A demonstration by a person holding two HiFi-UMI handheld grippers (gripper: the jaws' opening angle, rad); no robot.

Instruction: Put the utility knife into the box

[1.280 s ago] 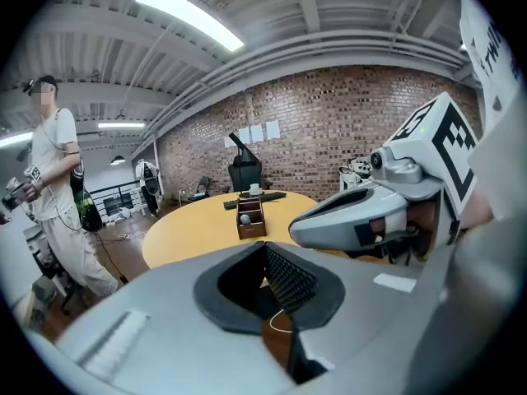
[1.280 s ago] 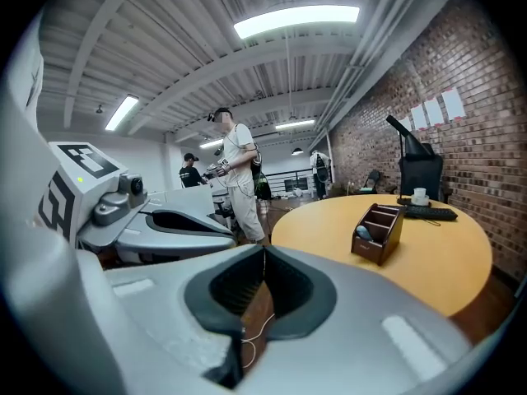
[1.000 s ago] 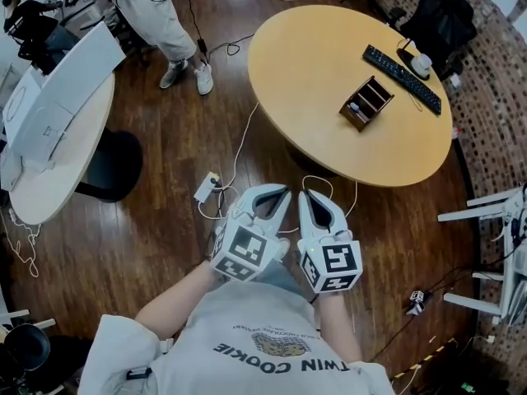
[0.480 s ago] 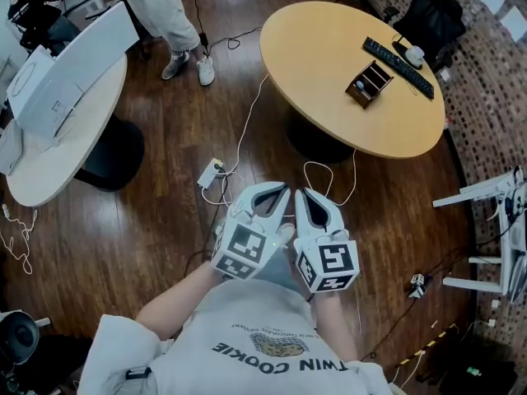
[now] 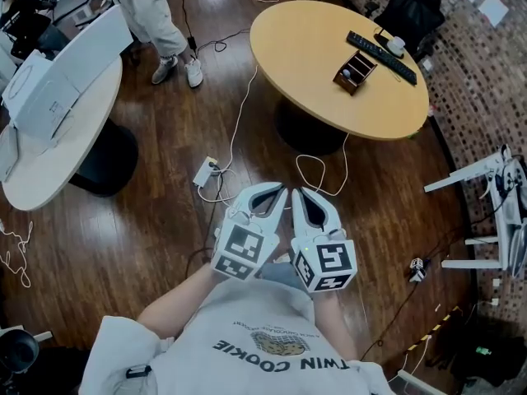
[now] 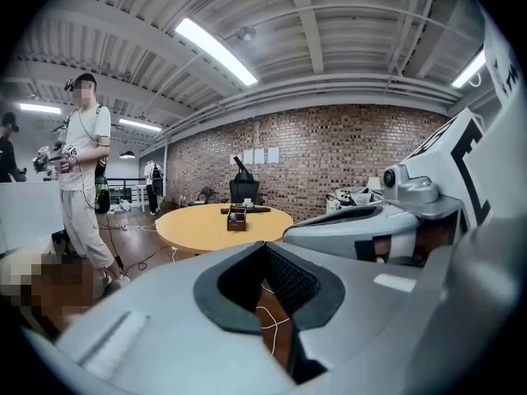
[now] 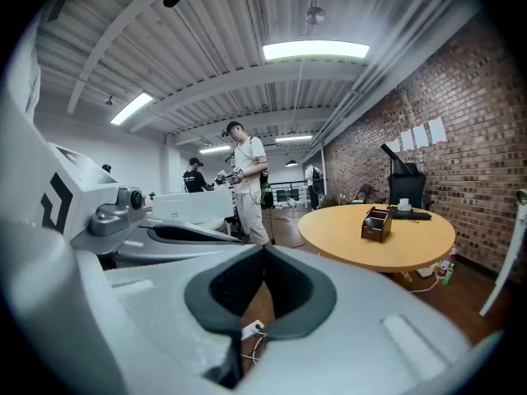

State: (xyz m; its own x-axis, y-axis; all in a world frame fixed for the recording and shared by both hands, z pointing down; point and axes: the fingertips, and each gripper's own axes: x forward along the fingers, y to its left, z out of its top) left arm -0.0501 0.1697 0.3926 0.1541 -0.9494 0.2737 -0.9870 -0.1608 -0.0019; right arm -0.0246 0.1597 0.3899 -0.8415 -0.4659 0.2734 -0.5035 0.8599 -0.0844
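Note:
A brown wooden box (image 5: 354, 71) with open compartments stands on the round yellow table (image 5: 313, 48), far ahead of me; it also shows in the left gripper view as the box (image 6: 237, 217) and in the right gripper view as the box (image 7: 377, 223). I cannot make out a utility knife in any view. My left gripper (image 5: 282, 191) and right gripper (image 5: 297, 193) are held side by side close to my chest, over the wooden floor. Both are shut with nothing between their jaws, as the left gripper (image 6: 265, 245) and right gripper (image 7: 263, 248) show in their own views.
A black keyboard (image 5: 380, 56) and a small white object (image 5: 395, 45) lie behind the box. A power strip (image 5: 204, 171) with cables lies on the floor ahead. A white table (image 5: 58, 138) is at left, a person (image 5: 156, 15) stands beyond it, and a white rack (image 5: 494, 179) is at right.
The head view has shifted, so the round table and box sit a little further up and left in the frame. Both grippers stay shut and side by side.

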